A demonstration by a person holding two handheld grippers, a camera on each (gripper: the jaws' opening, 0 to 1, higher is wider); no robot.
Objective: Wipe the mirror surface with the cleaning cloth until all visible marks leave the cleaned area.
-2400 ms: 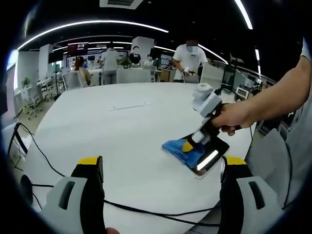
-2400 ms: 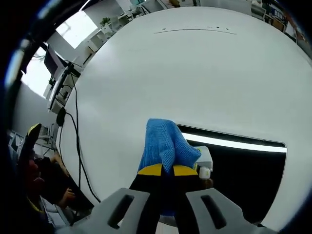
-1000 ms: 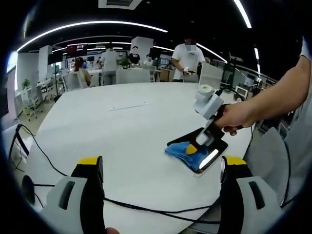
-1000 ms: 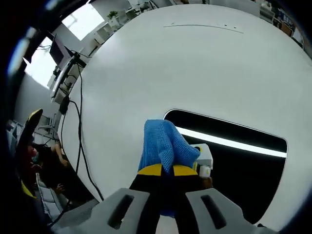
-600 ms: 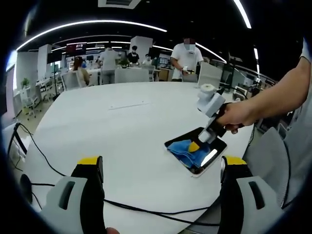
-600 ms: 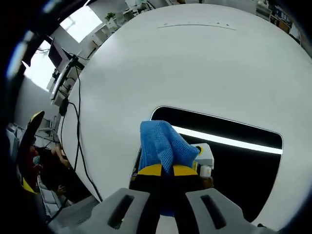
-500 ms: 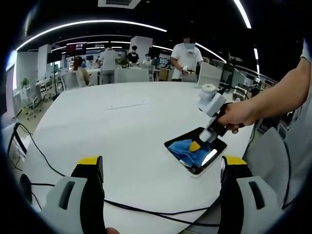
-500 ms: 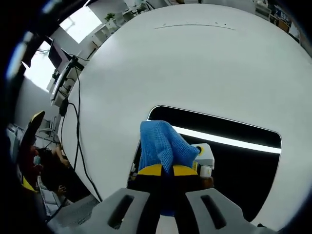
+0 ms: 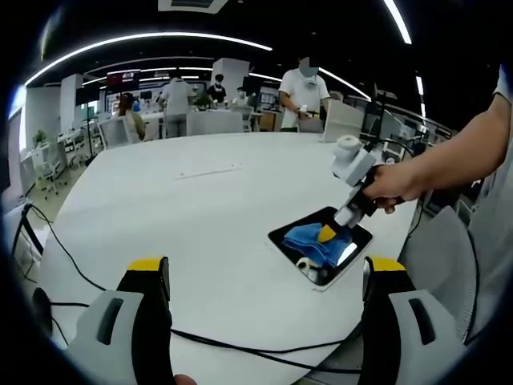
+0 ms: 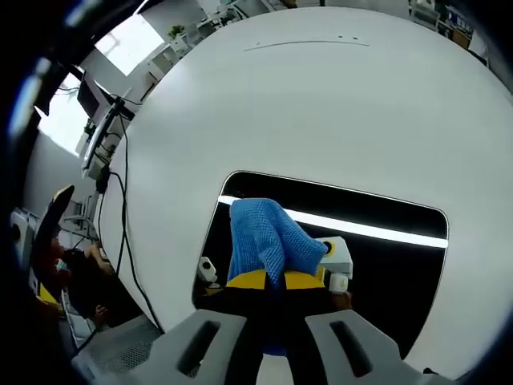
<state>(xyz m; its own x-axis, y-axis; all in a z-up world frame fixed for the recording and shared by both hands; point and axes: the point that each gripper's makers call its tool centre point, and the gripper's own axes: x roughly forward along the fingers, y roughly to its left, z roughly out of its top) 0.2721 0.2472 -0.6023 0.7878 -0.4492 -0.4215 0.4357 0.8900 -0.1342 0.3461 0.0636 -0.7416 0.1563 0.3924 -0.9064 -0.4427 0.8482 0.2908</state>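
A dark rectangular mirror (image 9: 322,271) lies flat near the right edge of the round white table (image 9: 200,208). On it rests a bunched blue cleaning cloth (image 9: 311,238), pressed down by my right gripper (image 9: 327,234), which a hand (image 9: 389,183) holds. In the right gripper view the right gripper (image 10: 276,281) is shut on the cloth (image 10: 264,237) over the left half of the mirror (image 10: 385,265), whose glass reflects a bright ceiling light strip. My left gripper (image 9: 268,321) hovers at the table's near edge, jaws wide apart and holding nothing.
A black cable (image 9: 240,345) runs along the table's near edge, and more cables (image 10: 127,233) hang off its side. Several people (image 9: 303,88) stand by desks and chairs beyond the far side. The table top (image 10: 321,104) past the mirror is bare.
The right gripper has slid the cloth from the mirror's left edge further onto the glass, so dark glass now shows left of the cloth. The left gripper has stayed put.
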